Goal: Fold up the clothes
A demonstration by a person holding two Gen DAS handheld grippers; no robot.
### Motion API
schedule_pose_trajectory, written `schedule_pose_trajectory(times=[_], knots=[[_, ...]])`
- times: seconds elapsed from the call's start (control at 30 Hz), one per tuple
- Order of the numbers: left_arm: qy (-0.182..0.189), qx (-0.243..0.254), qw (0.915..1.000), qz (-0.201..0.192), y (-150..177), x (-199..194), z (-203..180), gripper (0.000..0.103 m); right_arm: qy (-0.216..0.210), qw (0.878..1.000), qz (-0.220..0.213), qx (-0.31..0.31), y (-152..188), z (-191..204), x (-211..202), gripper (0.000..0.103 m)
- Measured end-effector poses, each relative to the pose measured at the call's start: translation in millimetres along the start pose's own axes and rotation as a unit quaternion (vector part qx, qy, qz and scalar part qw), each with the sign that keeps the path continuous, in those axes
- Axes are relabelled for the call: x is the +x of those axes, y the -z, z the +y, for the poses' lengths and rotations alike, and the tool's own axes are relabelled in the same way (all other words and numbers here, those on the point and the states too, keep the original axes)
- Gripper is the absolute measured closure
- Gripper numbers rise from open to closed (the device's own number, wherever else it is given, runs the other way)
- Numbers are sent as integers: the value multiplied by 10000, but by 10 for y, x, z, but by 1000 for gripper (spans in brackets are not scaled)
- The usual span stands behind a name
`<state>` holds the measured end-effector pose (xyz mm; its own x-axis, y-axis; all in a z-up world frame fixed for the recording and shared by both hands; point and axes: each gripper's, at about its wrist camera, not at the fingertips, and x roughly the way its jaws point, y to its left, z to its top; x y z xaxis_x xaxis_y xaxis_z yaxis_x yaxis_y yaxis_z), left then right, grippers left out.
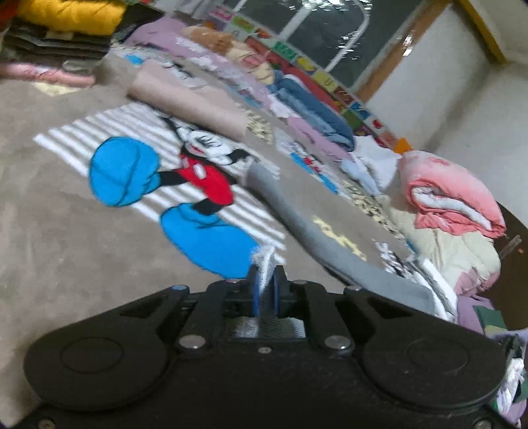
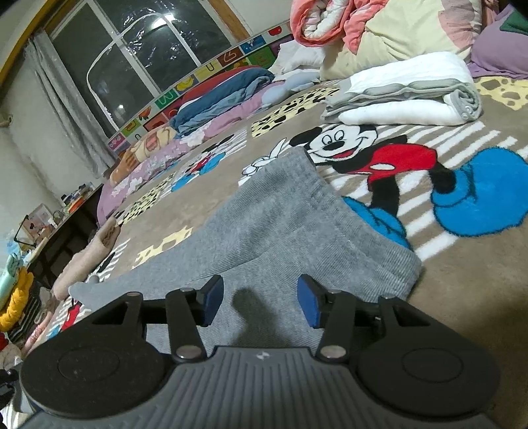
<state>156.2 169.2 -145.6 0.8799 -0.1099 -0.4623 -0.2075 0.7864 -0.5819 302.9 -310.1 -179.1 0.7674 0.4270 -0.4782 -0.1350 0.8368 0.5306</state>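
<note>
Grey knit pants point(image 2: 280, 231) lie flat on the cartoon-mouse carpet point(image 2: 462, 280), with the waistband to the right and one leg running off to the left. My right gripper point(image 2: 260, 302) hovers open just above the middle of the pants, and its blue pads point(image 2: 310, 305) are spread wide with nothing between them. In the left wrist view the grey pants point(image 1: 316, 237) stretch away as a long strip. My left gripper point(image 1: 265, 288) is shut on a bit of the grey fabric, and a pale frayed edge pokes out past the tips.
A folded white and grey stack point(image 2: 406, 95) sits beyond the pants. There is a pink and cream quilt pile point(image 1: 452, 204) at the right and a beige roll point(image 1: 188, 102) on the carpet. Blue and purple bedding point(image 1: 313, 115) lines the window wall. Stacked clothes point(image 1: 66, 19) sit at the far left.
</note>
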Motion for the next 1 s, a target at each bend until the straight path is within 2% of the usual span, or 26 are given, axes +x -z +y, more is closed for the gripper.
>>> schedule_pose_trajectory(times=[0.17, 0.33, 0.4, 0.47, 0.57, 0.73, 0.83, 0.9, 0.93, 1.0], knots=[[-241, -606, 9975, 271, 117, 150, 206, 96, 139, 9997, 23, -208, 12, 49, 9, 57], [-468, -660, 9966, 168, 101, 70, 303, 88, 208, 9994, 29, -279, 8, 50, -3, 60], [-616, -658, 9959, 85, 47, 24, 345, 95, 229, 9993, -20, -286, -3, 48, -30, 60], [-710, -671, 9952, 55, -33, -35, 440, 95, 312, 9991, -143, -243, -36, 10, -88, 58], [-915, -353, 9952, 53, -167, -63, 405, 95, 331, 9989, -307, -102, -85, -83, -168, 54], [-815, 340, 9959, 198, -426, 175, 61, 95, 247, 9981, -527, -200, -119, -92, -218, 50], [-719, 823, 9935, 313, -598, 384, -195, 84, 191, 9978, -521, -357, -127, -37, -180, 49], [-724, 1154, 9901, 348, -754, 599, -387, 82, 174, 9977, -483, -433, -119, -1, -139, 49], [-727, 1319, 9879, 365, -831, 707, -482, 78, 166, 9977, -464, -471, -115, 17, -118, 49], [-731, 1493, 9853, 382, -938, 856, -540, 75, 150, 9975, -426, -547, -107, 52, -77, 49]])
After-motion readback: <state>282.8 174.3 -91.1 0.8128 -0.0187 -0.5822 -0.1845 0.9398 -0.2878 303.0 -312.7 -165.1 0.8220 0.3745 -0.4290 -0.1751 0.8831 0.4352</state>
